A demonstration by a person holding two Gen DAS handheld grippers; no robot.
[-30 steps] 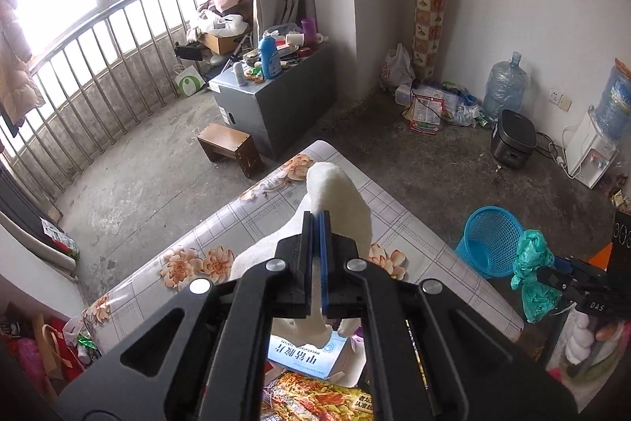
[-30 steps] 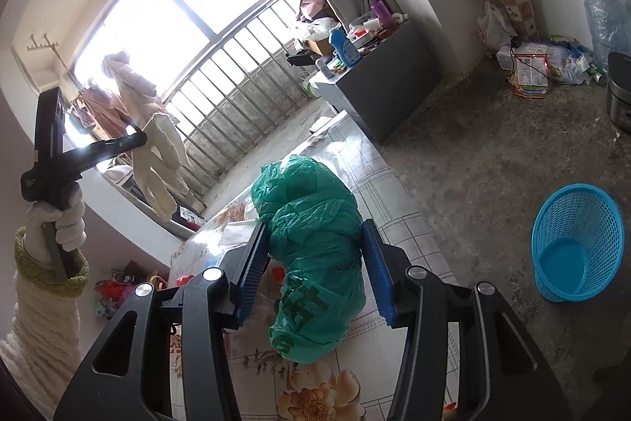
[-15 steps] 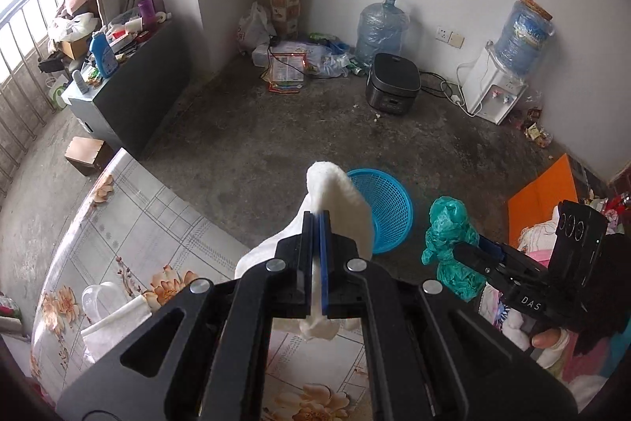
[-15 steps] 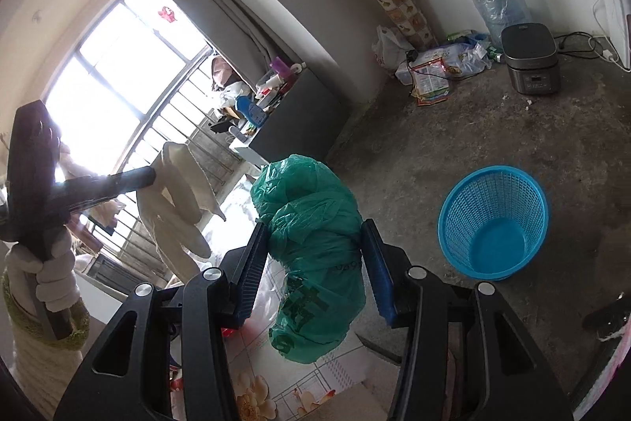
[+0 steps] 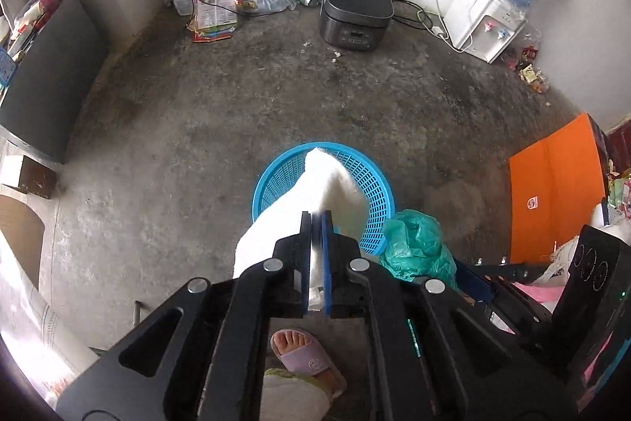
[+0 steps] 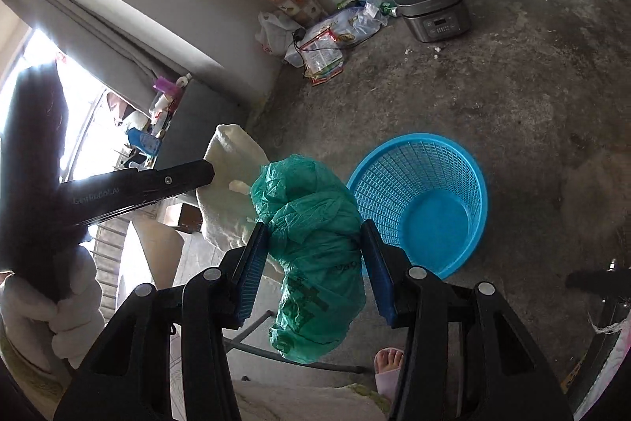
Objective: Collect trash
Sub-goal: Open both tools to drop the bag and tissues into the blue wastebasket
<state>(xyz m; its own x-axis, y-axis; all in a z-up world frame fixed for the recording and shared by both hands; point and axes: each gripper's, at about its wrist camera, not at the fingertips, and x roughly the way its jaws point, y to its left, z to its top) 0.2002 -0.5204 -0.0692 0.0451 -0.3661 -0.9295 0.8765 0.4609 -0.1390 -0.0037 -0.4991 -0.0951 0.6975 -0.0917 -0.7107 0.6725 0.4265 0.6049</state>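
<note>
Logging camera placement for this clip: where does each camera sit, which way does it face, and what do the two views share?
Left wrist: on the left gripper, facing steeply down at the round blue plastic mesh basket; jaws pinch a white cloth; a slippered foot shows.
Right wrist: on the right gripper, tilted down at the concrete floor; jaws clamp a crumpled green plastic bag; a gloved hand shows.
Shared: basket, cloth, bag, dark rice cooker.

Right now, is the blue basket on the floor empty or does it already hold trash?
Empty. The right wrist view shows the blue basket's bare bottom; the white cloth and green bag are still in the tongs.
</note>
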